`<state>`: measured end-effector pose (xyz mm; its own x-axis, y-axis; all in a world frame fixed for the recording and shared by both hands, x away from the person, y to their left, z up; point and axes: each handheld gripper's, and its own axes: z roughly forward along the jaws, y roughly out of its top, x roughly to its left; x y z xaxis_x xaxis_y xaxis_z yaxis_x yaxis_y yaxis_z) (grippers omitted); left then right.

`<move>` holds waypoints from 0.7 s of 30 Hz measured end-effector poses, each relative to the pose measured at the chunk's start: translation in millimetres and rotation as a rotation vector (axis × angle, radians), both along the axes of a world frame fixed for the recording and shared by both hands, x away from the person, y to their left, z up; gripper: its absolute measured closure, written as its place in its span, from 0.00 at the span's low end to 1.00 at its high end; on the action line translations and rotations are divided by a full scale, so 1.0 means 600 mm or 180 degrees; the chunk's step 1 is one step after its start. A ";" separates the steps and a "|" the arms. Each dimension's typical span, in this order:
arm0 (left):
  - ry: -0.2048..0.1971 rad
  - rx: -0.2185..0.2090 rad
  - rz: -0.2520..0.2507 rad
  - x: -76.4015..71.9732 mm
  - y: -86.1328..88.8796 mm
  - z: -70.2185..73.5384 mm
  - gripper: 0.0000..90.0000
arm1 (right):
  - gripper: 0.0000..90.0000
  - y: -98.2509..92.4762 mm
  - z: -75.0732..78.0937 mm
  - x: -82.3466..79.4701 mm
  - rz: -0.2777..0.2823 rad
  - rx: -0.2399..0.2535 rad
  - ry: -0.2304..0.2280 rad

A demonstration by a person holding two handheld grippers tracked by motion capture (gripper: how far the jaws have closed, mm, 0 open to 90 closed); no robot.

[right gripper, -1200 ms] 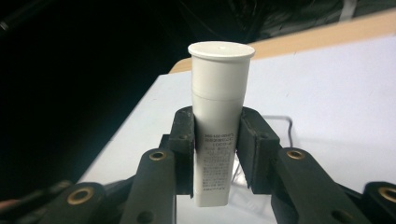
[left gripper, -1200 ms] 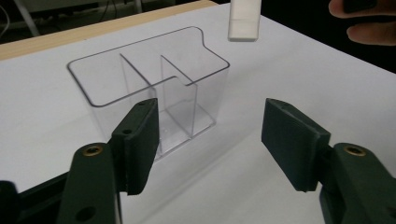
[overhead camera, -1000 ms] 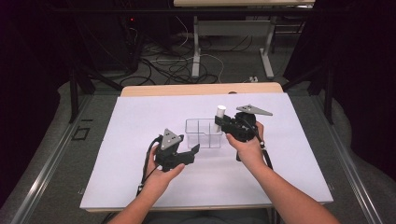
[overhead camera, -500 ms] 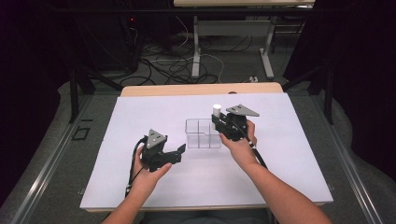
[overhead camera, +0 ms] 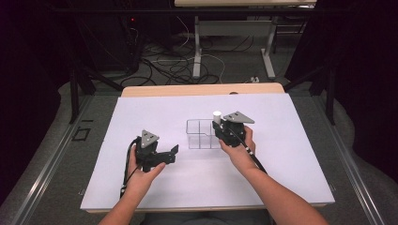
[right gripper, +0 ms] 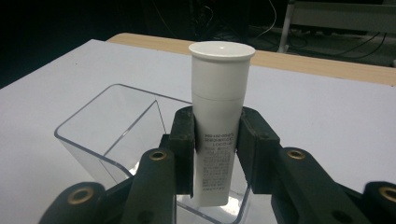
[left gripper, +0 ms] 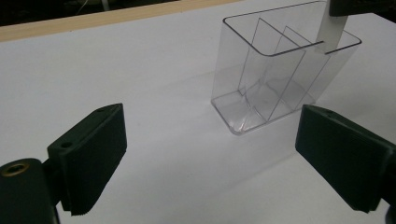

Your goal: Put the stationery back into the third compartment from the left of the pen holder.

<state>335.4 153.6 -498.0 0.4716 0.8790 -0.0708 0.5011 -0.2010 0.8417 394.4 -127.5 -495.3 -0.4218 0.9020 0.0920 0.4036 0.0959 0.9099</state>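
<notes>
The right gripper (right gripper: 217,154), clamped on an upright white tube (right gripper: 219,126), holds it above the clear divided box (right gripper: 107,126); lowering it in seems next. The left gripper (left gripper: 212,163), jaws just opened and empty, faces the box.

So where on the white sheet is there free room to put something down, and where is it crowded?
The white sheet is bare to the right of the right hand-held gripper, along its far edge behind the clear organizer, and left of the left hand-held gripper. It is crowded at the middle, where the tube is held over the organizer's right end.
</notes>
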 end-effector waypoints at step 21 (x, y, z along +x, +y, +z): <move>0.0068 -0.0169 0.0095 0.008 0.010 -0.009 0.01 | 0.49 -0.011 -0.011 -0.004 0.0094 0.0062 0.0048</move>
<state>340.4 159.7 -503.4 0.4432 0.8873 -0.1276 0.5241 -0.1410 0.8399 392.0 -134.2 -502.1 -0.4465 0.8872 0.1160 0.4146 0.0903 0.9055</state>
